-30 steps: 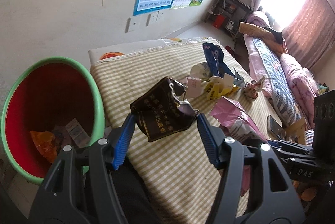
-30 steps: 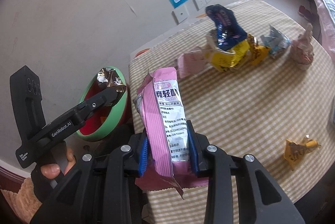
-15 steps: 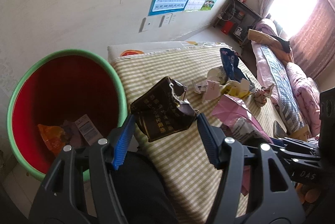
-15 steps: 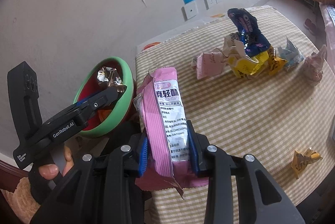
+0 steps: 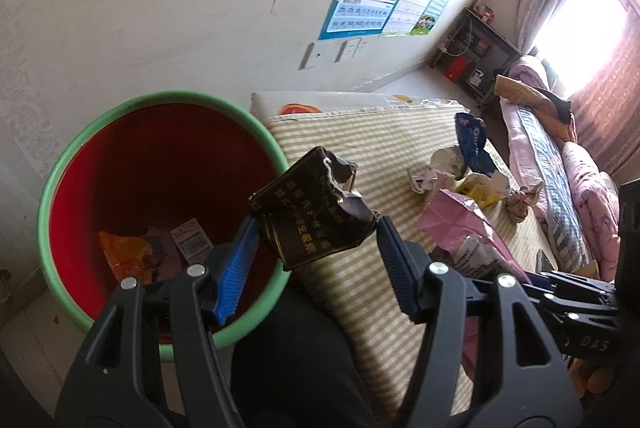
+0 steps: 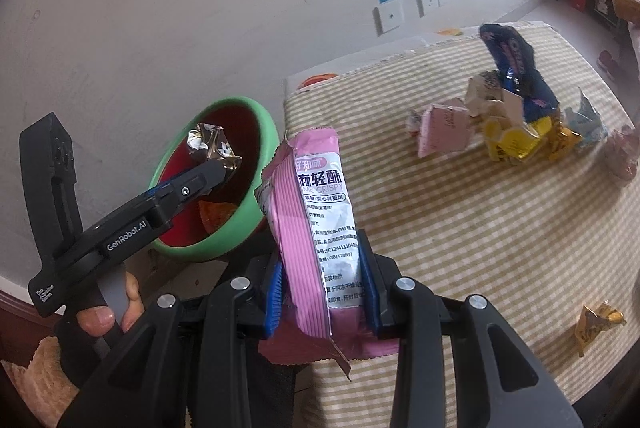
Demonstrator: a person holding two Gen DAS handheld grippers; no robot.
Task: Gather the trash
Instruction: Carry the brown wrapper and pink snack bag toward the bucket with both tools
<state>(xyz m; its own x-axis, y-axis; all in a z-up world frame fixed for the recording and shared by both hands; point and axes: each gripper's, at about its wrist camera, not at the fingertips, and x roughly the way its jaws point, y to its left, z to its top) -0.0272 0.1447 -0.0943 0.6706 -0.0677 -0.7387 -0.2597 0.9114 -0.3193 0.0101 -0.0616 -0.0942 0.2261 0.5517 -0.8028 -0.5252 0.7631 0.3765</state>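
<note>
My left gripper is shut on a torn dark brown wrapper and holds it over the near right rim of a red bin with a green rim. The bin has an orange wrapper and other scraps at its bottom. In the right wrist view the left gripper's finger reaches over the bin with the wrapper's foil side showing. My right gripper is shut on an upright pink snack bag at the table's left edge.
A pile of wrappers, a blue one, a yellow one and a pink one, lies on the checked tablecloth. A small orange wrapper lies near the right. A wall stands behind the bin; a bed stands beyond the table.
Both grippers have moved left toward the bin with their wrappers still held. The bin now sits larger and closer under the left gripper.
</note>
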